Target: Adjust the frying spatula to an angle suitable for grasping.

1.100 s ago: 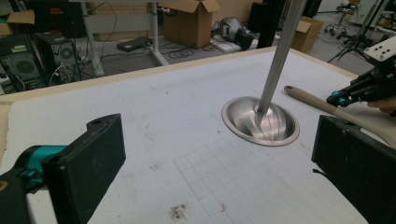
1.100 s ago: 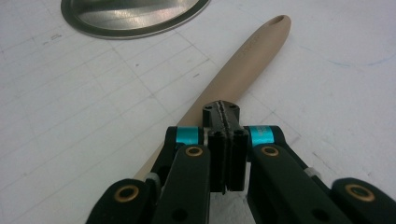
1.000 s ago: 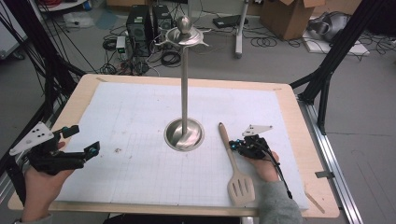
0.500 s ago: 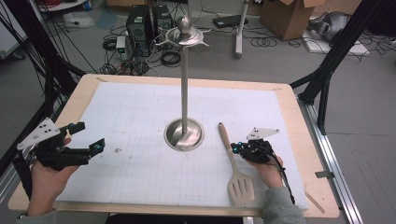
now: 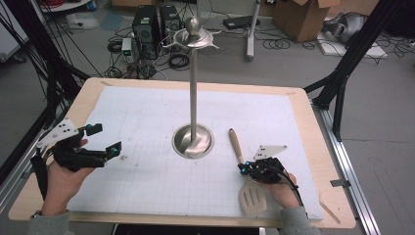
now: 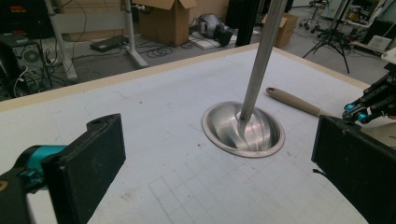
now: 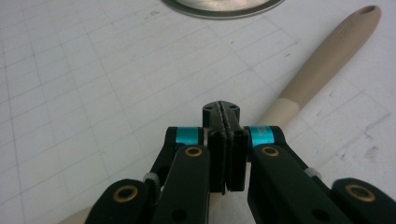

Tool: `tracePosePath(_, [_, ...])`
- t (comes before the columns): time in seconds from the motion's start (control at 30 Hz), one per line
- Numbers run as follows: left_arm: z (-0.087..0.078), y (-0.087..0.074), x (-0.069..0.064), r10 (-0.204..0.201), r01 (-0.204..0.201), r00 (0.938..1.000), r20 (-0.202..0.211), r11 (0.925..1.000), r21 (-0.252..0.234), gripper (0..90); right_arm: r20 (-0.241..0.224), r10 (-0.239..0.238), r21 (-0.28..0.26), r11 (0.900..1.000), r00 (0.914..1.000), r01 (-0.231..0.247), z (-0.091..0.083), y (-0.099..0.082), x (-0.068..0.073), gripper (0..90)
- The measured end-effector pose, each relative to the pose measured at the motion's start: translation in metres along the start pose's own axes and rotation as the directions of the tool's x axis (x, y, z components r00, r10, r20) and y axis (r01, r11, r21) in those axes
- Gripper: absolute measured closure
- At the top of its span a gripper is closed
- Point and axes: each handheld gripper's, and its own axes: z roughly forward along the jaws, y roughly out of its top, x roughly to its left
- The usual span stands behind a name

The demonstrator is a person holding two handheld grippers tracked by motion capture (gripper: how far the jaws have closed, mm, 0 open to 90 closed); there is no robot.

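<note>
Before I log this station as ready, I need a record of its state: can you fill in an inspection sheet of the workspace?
Surface: wooden table under a white grid mat, faint marks.
Job's things: slotted spatula flat on the mat, handle toward the steel stand; stand upright, its hooked top bare.
Clutter: nothing seen.
Grippers: left gripper jaws wide apart, nothing between them; right gripper jaws shut, over the spatula; whether it touches, cannot tell.
Cables: black cable trails from the right gripper.
Surroundings: cardboard boxes, computer towers, floor wiring.
</note>
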Motion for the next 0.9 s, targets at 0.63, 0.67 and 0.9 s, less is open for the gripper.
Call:
tracePosePath(0.63, [0.0031, 0.0003, -0.0002, 0.005, -0.005, 1.0, 0.002, 1.0, 0.006, 3.3, 0.005, -0.046, 0.082, 0.9956, 0.9989, 0.046, 0.0064, 0.0007, 0.0055, 90.0])
tracePosePath(0.67, [0.0032, 0.0004, -0.0002, 0.006, -0.006, 1.0, 0.002, 1.0, 0.006, 3.3, 0.007, -0.061, 0.097, 0.9935, 0.9981, 0.06, 0.0072, 0.0018, 0.0066, 90.0])
tracePosePath(0.9, [0.002, 0.0001, 0.0005, 0.005, -0.005, 1.0, 0.0, 1.0, 0.005, 3.3, 0.014, -0.064, 0.118, 0.9911, 0.9978, 0.062, 0.0063, 0.0016, 0.0074, 90.0])
